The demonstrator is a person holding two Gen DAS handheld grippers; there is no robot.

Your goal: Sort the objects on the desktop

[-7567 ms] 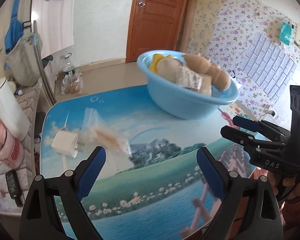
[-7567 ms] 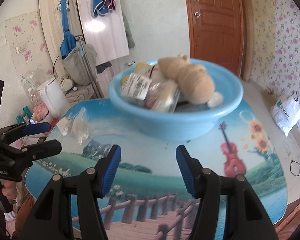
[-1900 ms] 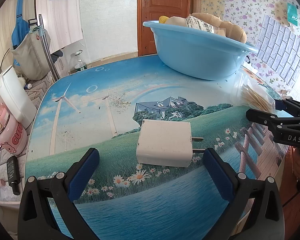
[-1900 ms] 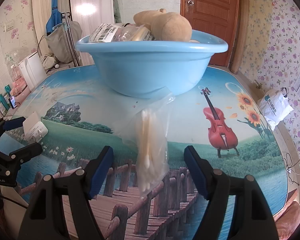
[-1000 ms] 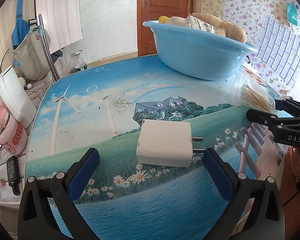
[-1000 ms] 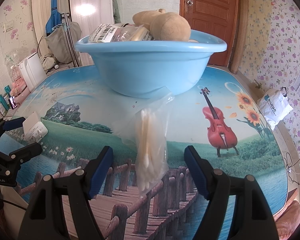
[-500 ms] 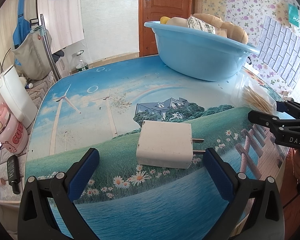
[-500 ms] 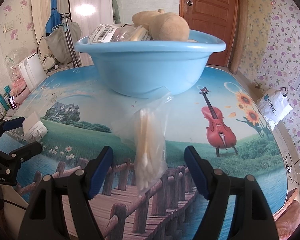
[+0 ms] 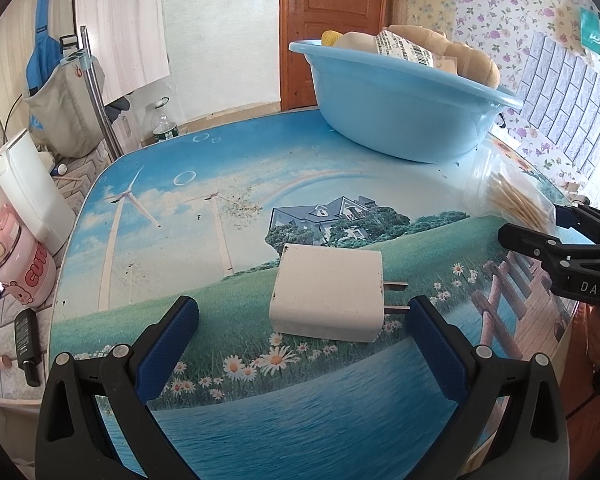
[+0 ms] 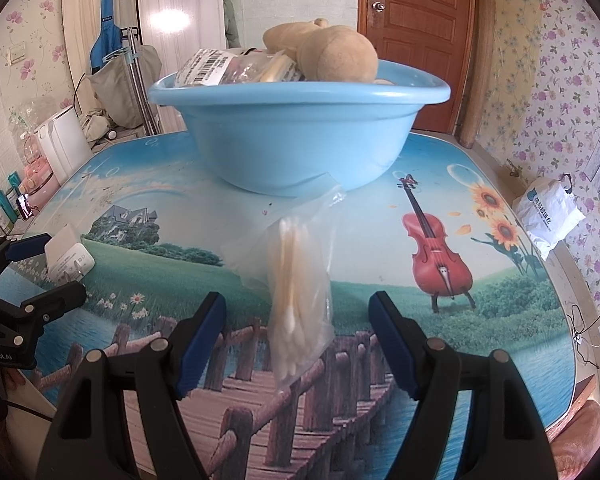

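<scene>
A white plug charger (image 9: 327, 294) lies flat on the picture-printed table (image 9: 204, 216), its prongs toward the right. My left gripper (image 9: 302, 312) stands open around its near end, pads clear of it. A clear bag of cotton swabs (image 10: 298, 280) lies on the table between the open fingers of my right gripper (image 10: 298, 316), untouched. Behind both stands a blue basin (image 10: 300, 136) with a tan plush toy (image 10: 332, 54) and labelled packets. In the right wrist view the charger (image 10: 69, 261) and the left gripper (image 10: 40, 266) sit at the far left. The swab bag (image 9: 512, 196) and the right gripper (image 9: 548, 228) show at the right edge of the left wrist view.
The table's near edge runs just below both grippers. Left of the table are a white kettle (image 9: 24, 188), a pink jar (image 9: 20, 268) and a dark remote (image 9: 27, 348). A white plastic bag (image 10: 548, 216) lies on the floor to the right, with a brown door (image 10: 416, 40) behind.
Since 7.6 s ago both grippers have come low to the table, each framing its item. Over the last second nothing has visibly moved.
</scene>
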